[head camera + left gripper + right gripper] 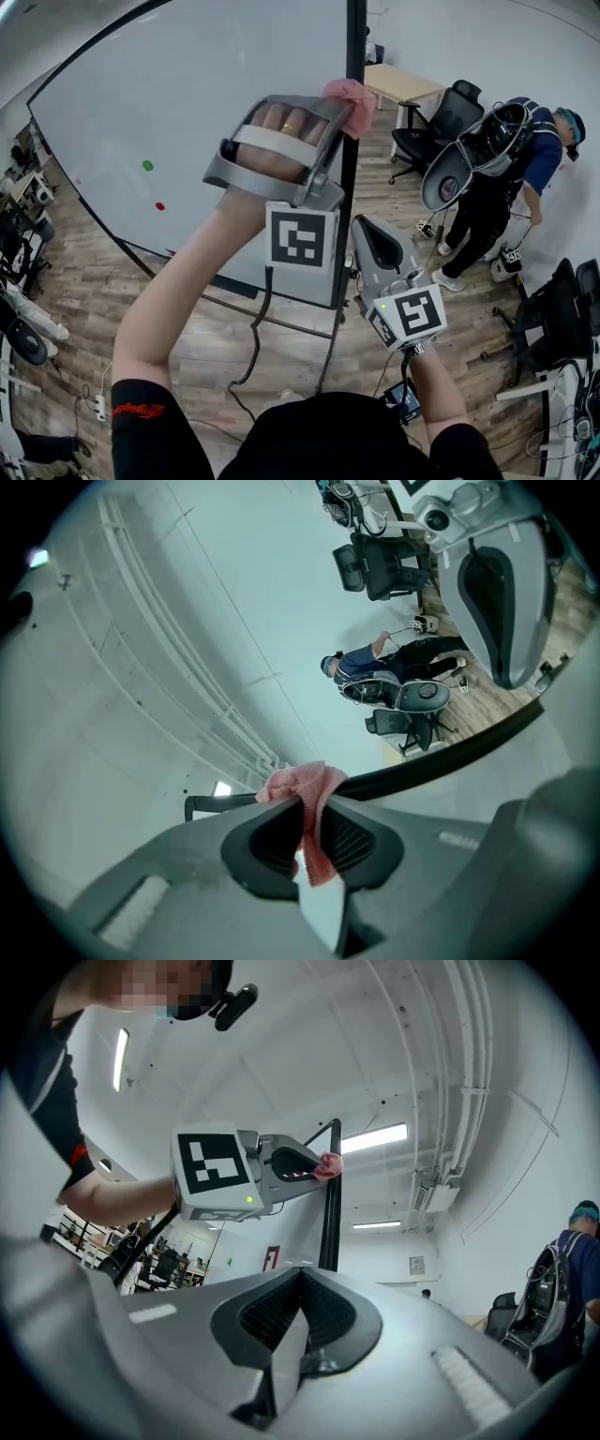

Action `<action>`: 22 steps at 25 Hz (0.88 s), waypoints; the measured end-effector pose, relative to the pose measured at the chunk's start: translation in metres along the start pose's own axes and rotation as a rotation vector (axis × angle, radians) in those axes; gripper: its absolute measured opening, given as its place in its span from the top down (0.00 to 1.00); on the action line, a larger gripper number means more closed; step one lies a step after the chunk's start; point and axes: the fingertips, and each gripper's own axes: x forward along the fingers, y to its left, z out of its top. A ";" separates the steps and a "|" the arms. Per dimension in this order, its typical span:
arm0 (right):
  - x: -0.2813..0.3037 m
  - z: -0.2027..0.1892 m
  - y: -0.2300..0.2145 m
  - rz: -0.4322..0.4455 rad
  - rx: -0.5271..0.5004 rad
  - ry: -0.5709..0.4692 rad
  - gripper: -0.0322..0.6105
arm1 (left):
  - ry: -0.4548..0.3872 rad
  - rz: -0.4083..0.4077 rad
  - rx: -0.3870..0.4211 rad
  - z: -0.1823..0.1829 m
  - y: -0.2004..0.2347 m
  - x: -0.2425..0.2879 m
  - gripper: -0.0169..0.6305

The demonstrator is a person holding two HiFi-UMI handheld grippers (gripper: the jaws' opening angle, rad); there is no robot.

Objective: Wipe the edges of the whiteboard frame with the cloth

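The left hand-held gripper is clamping one pink cloth against the black frame edge of the single whiteboard. The right hand-held gripper is hanging lower, clenched on nothing.

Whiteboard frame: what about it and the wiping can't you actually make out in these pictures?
- Head view: where the cloth meets the frame is hidden by the bunched cloth and the left tool.
- Head view: one end of the whiteboard is cut off by the picture's top edge.
- Head view: the green dot and red dot are too small to tell magnets from marks.
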 end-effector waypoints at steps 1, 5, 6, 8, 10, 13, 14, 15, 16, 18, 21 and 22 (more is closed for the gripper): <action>-0.001 -0.002 -0.001 0.002 0.003 0.001 0.95 | 0.000 0.001 0.000 0.001 -0.002 -0.001 0.91; -0.003 -0.008 0.000 0.017 0.017 0.009 0.95 | 0.002 -0.009 0.002 0.004 -0.011 -0.004 0.91; -0.003 -0.010 0.002 0.021 0.020 0.011 0.95 | 0.003 -0.012 0.003 0.004 -0.013 -0.005 0.91; -0.002 -0.011 0.003 0.029 0.024 0.016 0.95 | 0.005 -0.010 0.003 0.004 -0.016 -0.006 0.91; -0.002 -0.013 0.004 0.034 0.029 0.018 0.95 | 0.008 -0.014 0.001 0.004 -0.019 -0.007 0.91; -0.002 -0.017 0.006 0.040 0.035 0.023 0.95 | 0.014 -0.023 -0.003 0.003 -0.025 -0.009 0.91; -0.003 -0.019 0.006 0.042 0.037 0.026 0.95 | 0.016 -0.023 -0.004 0.003 -0.027 -0.009 0.91; -0.004 -0.021 0.006 0.044 0.039 0.030 0.95 | 0.019 -0.023 -0.005 0.003 -0.028 -0.009 0.91; -0.005 -0.023 0.005 0.046 0.042 0.034 0.95 | 0.022 -0.024 -0.006 0.004 -0.030 -0.009 0.91; -0.007 -0.027 0.004 0.048 0.051 0.040 0.95 | 0.028 -0.032 -0.007 0.006 -0.035 -0.008 0.91; -0.011 -0.031 0.003 0.054 0.059 0.047 0.95 | 0.036 -0.047 -0.002 0.007 -0.043 -0.009 0.91; -0.011 -0.031 0.003 0.056 0.060 0.048 0.95 | 0.039 -0.051 0.000 0.007 -0.046 -0.009 0.91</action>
